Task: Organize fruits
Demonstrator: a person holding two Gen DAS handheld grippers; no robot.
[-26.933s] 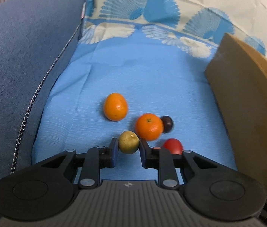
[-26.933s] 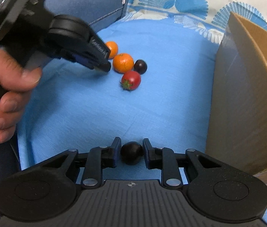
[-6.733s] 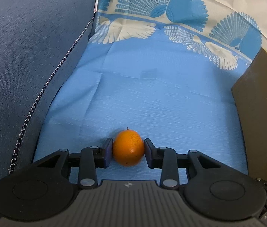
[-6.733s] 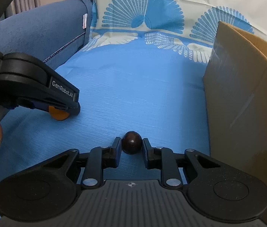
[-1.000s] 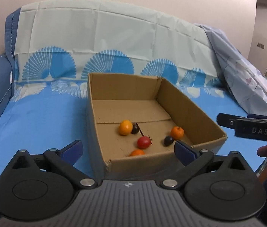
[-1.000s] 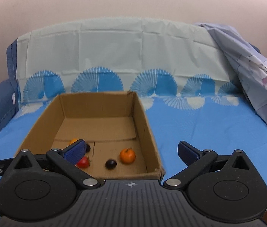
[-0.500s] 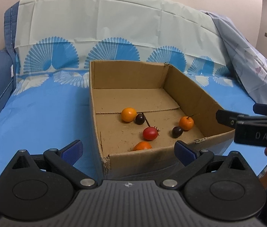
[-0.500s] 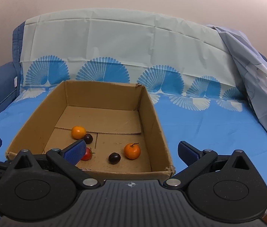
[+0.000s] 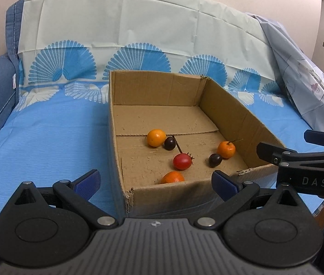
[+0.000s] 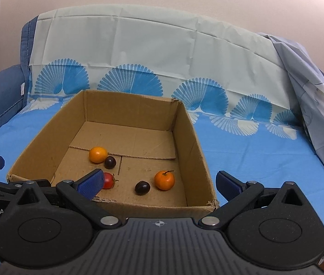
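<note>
Left wrist view shows the left gripper (image 9: 155, 182) spread wide and empty, held back from the near wall of the box (image 9: 113, 142), which sits on the blue cloth (image 9: 47, 137). The right gripper (image 10: 159, 183) is likewise released and holds nothing; it hangs just short of the box's near edge.

No fruit shows on the cloth around the box, so the sorting looks about finished. The step in hand seems to be a pull-back and check: keep both grippers clear of the cardboard rim, avoid nudging the box so the round fruit does not roll, and scan the cloth on either side for strays.

Inside the box lie six pieces. An orange (image 9: 155, 137) touches a dark plum (image 9: 169, 143) near the middle fold. A tomato (image 9: 182, 161) lies nearer. To the right, a stemmed orange (image 9: 226, 149) sits beside a second plum (image 9: 215, 160). Another orange (image 9: 172, 177) rests against the near wall, half hidden.
</note>
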